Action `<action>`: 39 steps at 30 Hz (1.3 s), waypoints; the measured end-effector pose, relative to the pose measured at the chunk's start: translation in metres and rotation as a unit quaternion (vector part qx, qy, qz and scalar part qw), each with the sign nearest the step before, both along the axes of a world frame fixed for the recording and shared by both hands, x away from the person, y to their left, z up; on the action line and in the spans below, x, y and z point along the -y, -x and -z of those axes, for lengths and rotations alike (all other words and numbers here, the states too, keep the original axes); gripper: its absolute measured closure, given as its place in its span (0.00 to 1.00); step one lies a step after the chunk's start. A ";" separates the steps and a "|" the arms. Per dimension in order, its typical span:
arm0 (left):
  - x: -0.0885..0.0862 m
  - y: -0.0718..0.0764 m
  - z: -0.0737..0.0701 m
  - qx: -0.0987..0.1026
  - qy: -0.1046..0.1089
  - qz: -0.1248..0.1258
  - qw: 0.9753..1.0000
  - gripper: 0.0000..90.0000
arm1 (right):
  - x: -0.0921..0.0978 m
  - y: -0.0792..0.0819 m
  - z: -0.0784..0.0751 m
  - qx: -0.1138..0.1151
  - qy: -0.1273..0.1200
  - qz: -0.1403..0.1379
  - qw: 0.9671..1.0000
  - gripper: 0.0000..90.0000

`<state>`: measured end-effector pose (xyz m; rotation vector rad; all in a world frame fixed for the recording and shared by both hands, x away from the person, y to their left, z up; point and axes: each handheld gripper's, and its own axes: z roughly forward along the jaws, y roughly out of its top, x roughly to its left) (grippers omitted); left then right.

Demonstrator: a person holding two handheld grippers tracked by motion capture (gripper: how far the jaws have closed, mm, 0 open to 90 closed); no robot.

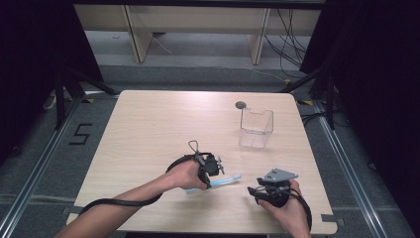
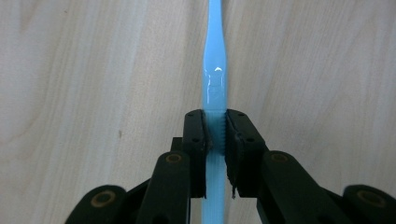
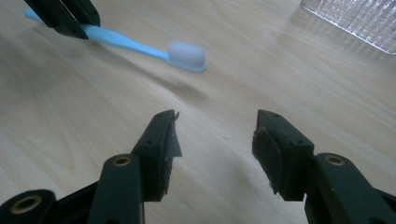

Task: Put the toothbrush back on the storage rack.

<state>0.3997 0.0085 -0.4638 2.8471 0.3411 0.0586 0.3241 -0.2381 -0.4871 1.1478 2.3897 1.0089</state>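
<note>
Counter (image 1: 148, 129): bare wood, clear holder (image 1: 256, 128) upright toward the far right, likely the destination. My left claw (image 2: 215, 126) clamps the blue toothbrush (image 2: 214, 70) mid-handle, just above the counter, for balance. Right claw (image 3: 215, 135) gapes empty nearby, ready to assist.

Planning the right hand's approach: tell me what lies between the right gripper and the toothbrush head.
Nothing: bare table runs from the open right gripper to the toothbrush, as the right gripper view shows. The left gripper clamps its handle.
</note>
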 end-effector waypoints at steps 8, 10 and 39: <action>-0.008 0.000 -0.011 0.017 0.042 -0.005 0.999 0.87 | 0.000 -0.002 0.001 0.015 0.009 -0.012 1.000 0.54; -0.010 0.000 -0.014 0.023 0.055 -0.008 0.998 0.87 | -0.001 -0.001 0.002 0.009 0.003 -0.006 1.000 0.54; -0.075 0.001 -0.029 0.078 0.207 -0.062 0.973 0.87 | -0.018 -0.002 0.007 0.016 -0.007 -0.018 1.000 0.55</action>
